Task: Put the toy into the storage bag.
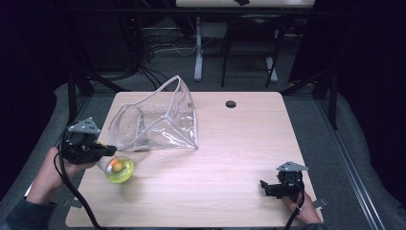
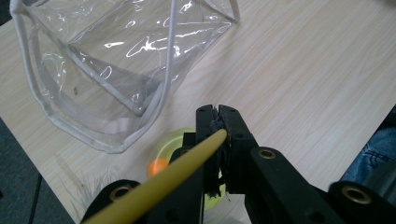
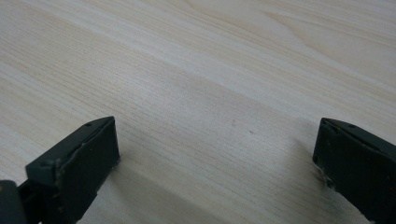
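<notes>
Yellow-green bowl [image 1: 119, 169] sits on my table [image 1: 230, 158] just in front of the clear plastic bag [image 1: 158, 117], toward the person's side, with a small orange ball [image 1: 117, 166] inside it. My left gripper [image 1: 109, 150] is clamped on the bowl's rim; in the left gripper view its jaws are closed tight on the thin yellow edge [image 2: 187, 163], and the bowl [image 2: 175, 140] with its orange ball [image 2: 156, 165] shows below them. A hand [image 1: 48, 175] holds that gripper off the table's left edge.

Closest obstacle is the bag [image 2: 116, 70] (its open mouth faces left, white-trimmed rim lying near the bowl), standing just beyond the bowl. I cannot tell whether bowl and bag touch.

My right gripper [image 1: 269, 187] is well apart from the bag, near the table's front right corner; in the right gripper view its jaws are spread wide over bare wood [image 3: 210, 93], holding nothing.

Right of the bag the tabletop is open as far as a small round hole [image 1: 231, 104] near the far edge. The bowl lies near the table's left edge, with grey floor [image 1: 349, 143] beyond
</notes>
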The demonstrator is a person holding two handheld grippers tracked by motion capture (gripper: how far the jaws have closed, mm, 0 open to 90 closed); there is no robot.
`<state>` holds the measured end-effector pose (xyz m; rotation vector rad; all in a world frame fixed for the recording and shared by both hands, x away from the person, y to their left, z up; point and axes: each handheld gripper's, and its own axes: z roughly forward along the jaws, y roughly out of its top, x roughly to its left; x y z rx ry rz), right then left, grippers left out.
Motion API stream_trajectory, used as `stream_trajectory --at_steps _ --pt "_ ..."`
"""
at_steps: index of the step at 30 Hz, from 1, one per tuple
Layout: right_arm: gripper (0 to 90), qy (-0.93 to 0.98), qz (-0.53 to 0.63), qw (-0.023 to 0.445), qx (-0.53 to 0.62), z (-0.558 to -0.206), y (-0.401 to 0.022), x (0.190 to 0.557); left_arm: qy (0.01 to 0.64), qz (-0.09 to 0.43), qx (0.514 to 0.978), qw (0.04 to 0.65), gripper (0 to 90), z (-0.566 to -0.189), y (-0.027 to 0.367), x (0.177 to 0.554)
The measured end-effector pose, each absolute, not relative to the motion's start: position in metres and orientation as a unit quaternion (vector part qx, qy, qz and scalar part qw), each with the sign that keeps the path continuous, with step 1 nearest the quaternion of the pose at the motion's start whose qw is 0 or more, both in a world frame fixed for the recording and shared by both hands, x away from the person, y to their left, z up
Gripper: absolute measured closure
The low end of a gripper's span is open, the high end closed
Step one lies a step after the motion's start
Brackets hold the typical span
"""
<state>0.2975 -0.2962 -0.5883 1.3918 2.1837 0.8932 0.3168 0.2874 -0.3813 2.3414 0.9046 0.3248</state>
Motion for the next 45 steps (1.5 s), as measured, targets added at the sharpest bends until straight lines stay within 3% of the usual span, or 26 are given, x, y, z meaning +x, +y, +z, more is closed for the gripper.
stream_trajectory --at_steps 45 --pt "0.0 0.782 0.322 0.201 0.494 -0.589 -0.296 0.295 0.329 0.146 0.889 0.284 87.5 -0.329 0.293 0.318"
